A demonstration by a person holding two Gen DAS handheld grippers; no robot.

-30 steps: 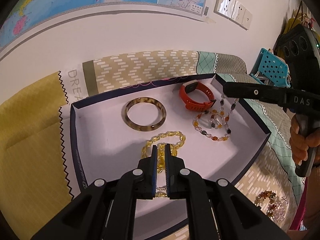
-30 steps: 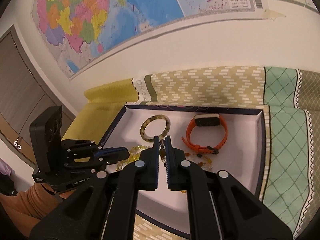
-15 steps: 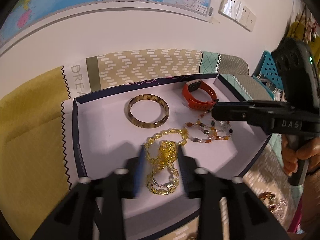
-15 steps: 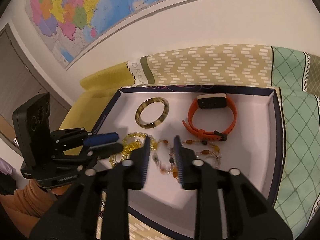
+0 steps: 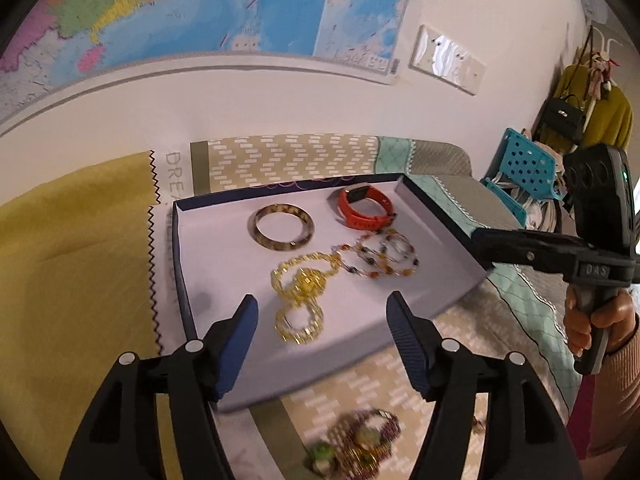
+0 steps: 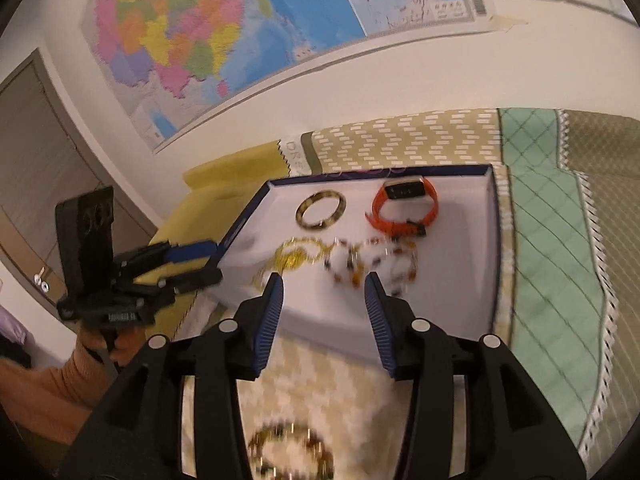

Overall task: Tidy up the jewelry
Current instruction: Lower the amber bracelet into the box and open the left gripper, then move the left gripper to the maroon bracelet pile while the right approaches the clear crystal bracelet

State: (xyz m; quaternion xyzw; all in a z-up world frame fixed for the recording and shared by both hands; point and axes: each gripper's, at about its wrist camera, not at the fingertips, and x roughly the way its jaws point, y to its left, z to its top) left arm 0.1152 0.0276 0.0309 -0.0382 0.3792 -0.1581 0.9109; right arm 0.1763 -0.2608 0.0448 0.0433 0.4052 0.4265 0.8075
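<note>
A white box with a dark blue rim (image 5: pixel 182 264) (image 6: pixel 496 240) lies on a patchwork cloth. In it are a tortoiseshell bangle (image 5: pixel 284 226) (image 6: pixel 320 212), an orange watch (image 5: pixel 364 208) (image 6: pixel 404 208), a yellow bead necklace (image 5: pixel 300 292) (image 6: pixel 296 258) and an amber bead necklace (image 5: pixel 380 258) (image 6: pixel 376 264). My left gripper (image 5: pixel 322 300) (image 6: pixel 208 264) hovers over the box's near edge, its jaws opening with nothing between them. My right gripper (image 6: pixel 324 280) (image 5: pixel 480 246) is back at the near right edge, jaws also opening and empty.
More beaded bracelets lie on the cloth in front of the box (image 5: pixel 360 440) (image 6: pixel 288 452). A person's hand (image 5: pixel 592 320) holds the right gripper's handle. A wall with a map rises close behind the box. A blue plastic stool (image 5: pixel 520 172) stands at the far right.
Both grippers went from shut on a necklace to open. The yellow and amber necklaces now lie in the box. Both grippers have drawn back toward its near edge.
</note>
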